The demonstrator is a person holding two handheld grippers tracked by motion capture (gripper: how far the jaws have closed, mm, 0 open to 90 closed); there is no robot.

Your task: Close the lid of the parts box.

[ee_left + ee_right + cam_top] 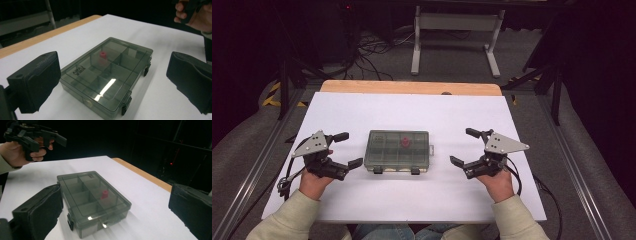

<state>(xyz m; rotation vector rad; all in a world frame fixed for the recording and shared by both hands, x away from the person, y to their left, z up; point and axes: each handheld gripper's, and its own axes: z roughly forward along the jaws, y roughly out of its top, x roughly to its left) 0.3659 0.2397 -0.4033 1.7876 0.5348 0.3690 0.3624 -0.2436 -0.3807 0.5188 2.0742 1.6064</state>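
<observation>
From above, on the white table (362,200), the left gripper (348,149) and right gripper (465,147) are flanking the closed box (398,151), jaws spread, holding nothing. Along the left jaws, two latches (126,105) are facing the person; fumbling them could shove the box. Along the right jaws, the red piece (104,194) is sitting loose inside and would probably roll if the box tips.
</observation>
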